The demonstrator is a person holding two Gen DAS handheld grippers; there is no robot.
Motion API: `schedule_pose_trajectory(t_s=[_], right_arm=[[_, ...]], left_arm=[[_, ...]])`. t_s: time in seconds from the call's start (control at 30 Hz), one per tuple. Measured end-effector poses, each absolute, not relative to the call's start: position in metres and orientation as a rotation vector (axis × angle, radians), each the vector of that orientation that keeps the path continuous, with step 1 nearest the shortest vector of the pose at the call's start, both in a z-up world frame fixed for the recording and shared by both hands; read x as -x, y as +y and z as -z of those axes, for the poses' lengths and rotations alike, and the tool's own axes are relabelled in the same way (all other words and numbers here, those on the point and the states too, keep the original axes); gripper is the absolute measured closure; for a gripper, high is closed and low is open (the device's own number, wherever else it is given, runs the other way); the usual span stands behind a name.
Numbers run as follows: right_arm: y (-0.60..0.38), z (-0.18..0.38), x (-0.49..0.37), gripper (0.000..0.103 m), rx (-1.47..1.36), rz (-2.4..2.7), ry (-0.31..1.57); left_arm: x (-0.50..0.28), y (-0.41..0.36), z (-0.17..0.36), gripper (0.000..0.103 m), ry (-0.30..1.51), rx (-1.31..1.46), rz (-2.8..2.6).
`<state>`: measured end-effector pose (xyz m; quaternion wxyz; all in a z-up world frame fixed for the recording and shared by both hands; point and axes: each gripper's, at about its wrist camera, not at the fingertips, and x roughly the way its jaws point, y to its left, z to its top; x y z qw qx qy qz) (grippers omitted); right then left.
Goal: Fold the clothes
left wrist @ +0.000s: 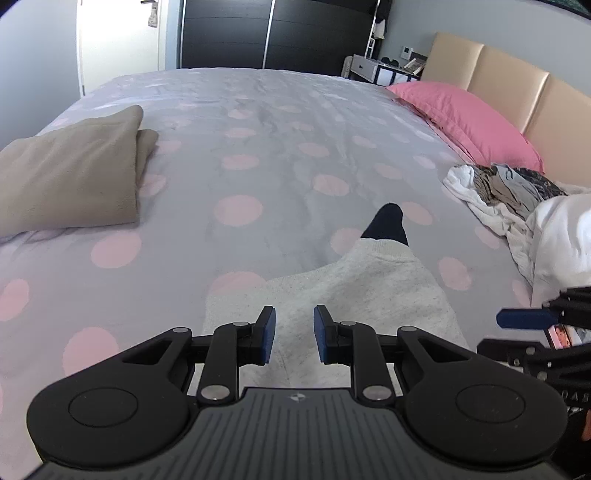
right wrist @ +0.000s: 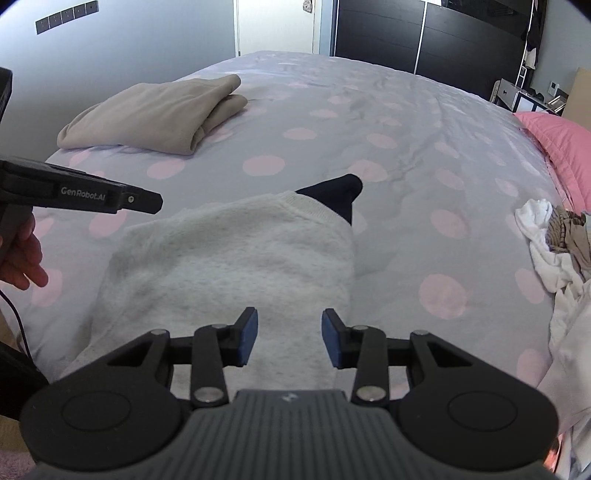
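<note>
Bed (left wrist: 258, 122), wide, covered with a grey quilt printed with pale pink dots; carries every item below

Light grey fleece sweatshirt with dark navy cuff (right wrist: 229, 254): lies folded on the near part of the bed, directly ahead of both cameras; ribbed hem edge on its far side, the navy cuff poking out beyond that edge and pointing away. Same garment in the left wrist view (left wrist: 354, 284), navy cuff at its far tip

Folded beige fleece garment (left wrist: 70, 177): rests on the far left part of the bed, well apart from the grey sweatshirt; layers stacked, open edges facing right

Heap of unfolded white, grey and patterned clothes (left wrist: 506, 195): loose on the right side of the bed, near the pink pillow (left wrist: 465, 122), which leans by the beige padded headboard (left wrist: 517, 77)

Left tool (left wrist: 294, 338): black linkage, blue pads, jaws parted with a clear gap, nothing between them; sits above the near end of the grey sweatshirt, not touching it as far as can be seen. Seen side-on in the right wrist view, held by a hand (right wrist: 20, 254)

Right tool (right wrist: 290, 338): same build, jaws standing wider apart, empty; poised over the near end of the grey sweatshirt

Background: black wardrobe (left wrist: 266, 33), white door (left wrist: 118, 37), grey walls
</note>
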<state>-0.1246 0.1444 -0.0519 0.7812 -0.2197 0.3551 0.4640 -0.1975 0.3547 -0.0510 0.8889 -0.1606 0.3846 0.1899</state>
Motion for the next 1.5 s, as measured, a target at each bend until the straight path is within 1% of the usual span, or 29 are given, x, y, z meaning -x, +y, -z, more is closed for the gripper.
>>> schedule_pose_trajectory(t_s=[0.1,0.13,0.17,0.2,0.23,0.33,0.47,0.57,0.7,0.77,0.87,0.97,1.1,1.2,1.3,1.33,1.37,1.4,1.43,1.47,1.5], right_arm=[[0.154,0.055,0.100,0.063,0.488,-0.998,0.805],[0.158,0.056,0.090,0.069,0.484,-1.000,0.817],[0.161,0.058,0.080,0.079,0.478,-1.003,0.827],[0.165,0.060,0.070,0.082,0.472,-1.005,0.838],[0.168,0.063,0.060,0.083,0.445,-1.011,0.861],[0.178,0.075,0.031,0.085,0.345,-1.031,0.934],[0.201,0.090,0.017,0.094,0.287,-1.074,0.987],[0.223,0.106,0.015,0.096,0.315,-1.067,1.014],[0.244,0.131,0.004,0.097,0.318,-1.015,1.097],[0.250,0.138,-0.001,0.100,0.324,-1.002,1.123],[0.253,0.146,-0.008,0.101,0.294,-0.982,1.176],[0.253,0.147,-0.008,0.102,0.286,-0.968,1.187],[0.245,0.133,0.002,0.102,0.303,-0.973,1.132],[0.227,0.113,0.005,0.095,0.272,-0.981,1.101],[0.204,0.096,0.012,0.092,0.264,-0.988,1.068],[0.196,0.092,0.014,0.084,0.255,-0.992,1.064],[0.187,0.091,0.016,0.066,0.238,-0.992,1.067],[0.178,0.090,0.018,0.060,0.219,-0.991,1.072],[0.169,0.089,0.020,0.056,0.201,-0.990,1.077],[0.162,0.089,0.022,0.053,0.189,-0.993,1.090],[0.155,0.089,0.025,0.051,0.178,-0.996,1.105]], left_arm=[[0.187,0.354,0.061,0.084,0.820,0.333,-0.378],[0.184,0.355,0.064,0.083,0.823,0.342,-0.380],[0.180,0.357,0.067,0.084,0.827,0.350,-0.381],[0.176,0.359,0.071,0.084,0.840,0.355,-0.378],[0.172,0.361,0.075,0.084,0.853,0.359,-0.374],[0.164,0.369,0.090,0.090,0.886,0.357,-0.409],[0.156,0.381,0.109,0.091,0.943,0.367,-0.447],[0.150,0.385,0.121,0.091,0.974,0.364,-0.449],[0.149,0.390,0.131,0.091,0.978,0.372,-0.441],[0.149,0.394,0.133,0.091,0.975,0.389,-0.434],[0.151,0.396,0.136,0.091,0.970,0.402,-0.427],[0.150,0.394,0.133,0.091,0.969,0.395,-0.434],[0.158,0.389,0.118,0.091,0.918,0.390,-0.452],[0.170,0.380,0.101,0.091,0.878,0.360,-0.447],[0.190,0.375,0.088,0.090,0.854,0.362,-0.455],[0.199,0.376,0.085,0.086,0.844,0.380,-0.460],[0.206,0.378,0.082,0.075,0.831,0.403,-0.467],[0.214,0.380,0.079,0.068,0.817,0.426,-0.474],[0.221,0.382,0.076,0.052,0.801,0.446,-0.486],[0.227,0.383,0.074,0.046,0.787,0.459,-0.495],[0.233,0.385,0.072,0.046,0.776,0.473,-0.502]])
